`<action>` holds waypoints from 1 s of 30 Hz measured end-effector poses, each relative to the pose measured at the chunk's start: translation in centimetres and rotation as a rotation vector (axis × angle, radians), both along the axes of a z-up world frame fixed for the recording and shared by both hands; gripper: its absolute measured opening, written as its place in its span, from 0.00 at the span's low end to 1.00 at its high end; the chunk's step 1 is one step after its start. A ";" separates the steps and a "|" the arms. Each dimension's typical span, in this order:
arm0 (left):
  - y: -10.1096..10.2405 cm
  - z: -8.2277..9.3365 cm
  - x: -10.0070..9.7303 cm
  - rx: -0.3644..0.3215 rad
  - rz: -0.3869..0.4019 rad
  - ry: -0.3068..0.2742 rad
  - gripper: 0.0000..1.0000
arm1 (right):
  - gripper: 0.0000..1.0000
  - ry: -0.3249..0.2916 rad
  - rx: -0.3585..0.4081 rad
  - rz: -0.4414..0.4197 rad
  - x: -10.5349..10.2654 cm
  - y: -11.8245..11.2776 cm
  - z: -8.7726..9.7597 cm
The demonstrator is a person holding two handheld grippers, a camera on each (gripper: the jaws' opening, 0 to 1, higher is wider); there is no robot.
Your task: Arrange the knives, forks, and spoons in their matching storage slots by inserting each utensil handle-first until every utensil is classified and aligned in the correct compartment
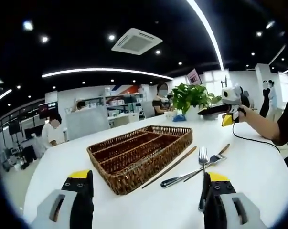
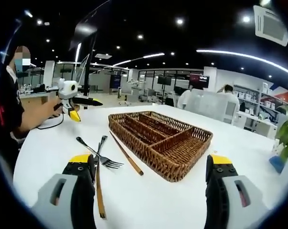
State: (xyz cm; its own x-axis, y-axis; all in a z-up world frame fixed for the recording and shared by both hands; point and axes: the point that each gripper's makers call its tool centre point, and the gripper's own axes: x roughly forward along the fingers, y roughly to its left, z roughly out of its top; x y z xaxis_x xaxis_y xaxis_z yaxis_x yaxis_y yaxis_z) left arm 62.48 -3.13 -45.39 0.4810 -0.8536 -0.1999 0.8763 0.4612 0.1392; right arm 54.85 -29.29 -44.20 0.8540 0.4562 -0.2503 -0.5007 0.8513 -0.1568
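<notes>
left hand-held gripper (image 1: 146,183): jaws spread wide, yellow-tipped, nothing between them, held level and low. the same gripper seen in the right gripper view (image 2: 76,109), raised, gripped in the person's hand (image 2: 55,109), forearm bare, dark sleeve above. right hand-held gripper (image 2: 151,167): jaws wide apart, nothing held. seen in the left gripper view (image 1: 226,110), raised in a hand (image 1: 244,113), arm stretched out, cable hanging below.
</notes>
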 end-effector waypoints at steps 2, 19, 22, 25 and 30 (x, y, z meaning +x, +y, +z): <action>-0.2 -0.1 0.0 0.005 0.001 -0.003 1.00 | 0.99 0.000 -0.001 -0.001 0.0 -0.2 0.1; -0.9 0.4 0.0 -0.006 -0.026 0.008 1.00 | 0.99 -0.016 0.012 -0.020 0.3 -1.0 0.6; -1.5 0.9 0.2 0.012 -0.017 0.047 1.00 | 0.99 -0.018 0.012 -0.019 0.3 -1.1 0.7; -2.2 2.5 -0.2 0.042 -0.041 0.003 1.00 | 0.99 -0.025 0.017 -0.017 0.1 -1.0 1.0; -3.2 3.1 -1.8 0.095 -0.162 0.050 1.00 | 0.99 -0.023 0.019 -0.018 0.2 -1.1 0.9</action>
State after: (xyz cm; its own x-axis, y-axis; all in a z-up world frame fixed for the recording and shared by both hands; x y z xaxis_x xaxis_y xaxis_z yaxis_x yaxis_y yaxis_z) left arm 60.71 -6.36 -42.31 0.3260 -0.8954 -0.3033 0.9451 0.3001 0.1297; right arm 55.09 -30.37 -43.31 0.8676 0.4452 -0.2217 -0.4817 0.8631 -0.1518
